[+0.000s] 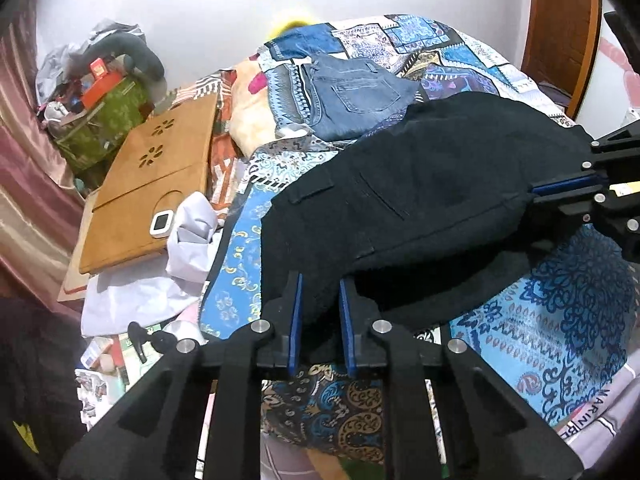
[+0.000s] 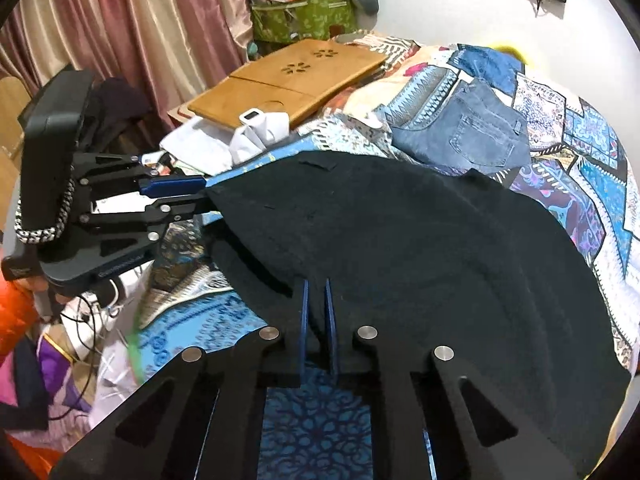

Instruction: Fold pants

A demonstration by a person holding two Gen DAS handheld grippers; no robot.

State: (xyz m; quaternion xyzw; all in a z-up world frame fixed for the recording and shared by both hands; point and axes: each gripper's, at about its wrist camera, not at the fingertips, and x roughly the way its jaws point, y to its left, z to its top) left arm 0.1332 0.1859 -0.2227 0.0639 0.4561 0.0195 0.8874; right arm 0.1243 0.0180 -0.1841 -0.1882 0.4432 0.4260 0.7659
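Black pants (image 1: 420, 184) lie over the patterned blue bedspread (image 1: 560, 320), held up between both grippers. My left gripper (image 1: 320, 292) is shut on the pants' near edge; it also shows in the right wrist view (image 2: 202, 192) pinching a corner. My right gripper (image 2: 317, 292) is shut on the pants (image 2: 400, 248) at their near edge; it shows at the right of the left wrist view (image 1: 534, 192) gripping the cloth. The held edge is lifted off the bed.
Folded blue jeans (image 1: 352, 96) lie on the bed beyond the black pants. A wooden lap tray (image 1: 152, 184) with a small white device (image 1: 161, 222) and white cloth (image 1: 188, 232) sits left. A green bag (image 1: 100, 120) and pink curtains (image 2: 140, 20) stand behind.
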